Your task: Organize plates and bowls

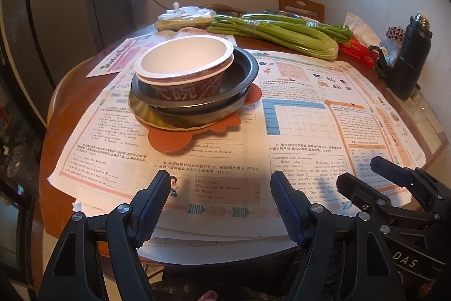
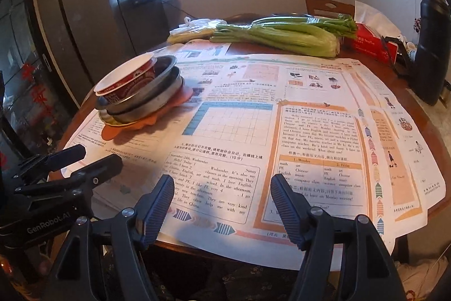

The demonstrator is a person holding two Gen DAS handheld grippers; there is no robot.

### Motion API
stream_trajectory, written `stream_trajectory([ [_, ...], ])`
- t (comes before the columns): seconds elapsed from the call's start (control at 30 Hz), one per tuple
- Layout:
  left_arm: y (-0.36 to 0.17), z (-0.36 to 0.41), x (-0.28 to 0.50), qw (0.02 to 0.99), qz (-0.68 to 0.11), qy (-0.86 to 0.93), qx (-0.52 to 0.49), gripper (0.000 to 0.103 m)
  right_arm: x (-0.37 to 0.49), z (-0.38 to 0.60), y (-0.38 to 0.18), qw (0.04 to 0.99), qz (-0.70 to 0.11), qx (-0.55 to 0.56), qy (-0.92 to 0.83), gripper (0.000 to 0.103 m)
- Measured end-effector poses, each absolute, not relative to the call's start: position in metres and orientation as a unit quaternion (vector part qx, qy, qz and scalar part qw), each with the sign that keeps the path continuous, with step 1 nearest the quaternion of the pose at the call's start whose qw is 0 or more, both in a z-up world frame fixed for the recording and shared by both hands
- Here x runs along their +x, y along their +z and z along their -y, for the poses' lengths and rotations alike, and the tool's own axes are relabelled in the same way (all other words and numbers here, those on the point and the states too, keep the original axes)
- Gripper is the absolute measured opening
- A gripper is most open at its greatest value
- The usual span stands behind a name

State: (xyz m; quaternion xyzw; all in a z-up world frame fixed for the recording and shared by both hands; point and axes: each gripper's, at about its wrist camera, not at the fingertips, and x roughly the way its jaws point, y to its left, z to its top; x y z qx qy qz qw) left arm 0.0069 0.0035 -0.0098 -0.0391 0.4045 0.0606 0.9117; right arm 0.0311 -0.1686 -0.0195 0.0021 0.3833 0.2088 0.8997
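The round wooden bench (image 1: 70,92) is mostly buried under printed worksheets (image 1: 296,114), and I'll use the stack of dishes as my landmark. Behind the stack, toward the window, lies a bunch of celery (image 1: 282,33); far off to its right stands a dark flask (image 1: 408,52).

The stack itself: an orange scalloped plate (image 1: 169,141) on the bottom, a yellowish plate on that, then two metal bowls (image 1: 239,75) nested, and the paper noodle bowl (image 1: 183,61) sitting tilted on top.

Both sets of tongs hang near the bench's front edge, well short of the stack. Left tongs (image 1: 221,205) are spread apart, nothing in them. Right tongs (image 2: 222,205) also apart and empty.

My guess: things look nearly sorted already. If anything, I'd straighten that tilted noodle bowl by pinching its rim gently, since thin paper crushes easily.
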Motion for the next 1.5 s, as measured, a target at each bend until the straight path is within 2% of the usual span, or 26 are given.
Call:
stream_trajectory([
  [1.5, -0.020, 0.004, 0.013, 0.902, -0.427, 0.041, -0.040, 0.075, 0.020, 0.172, -0.011, 0.909, -0.369, -0.006, 0.194, 0.070],
])
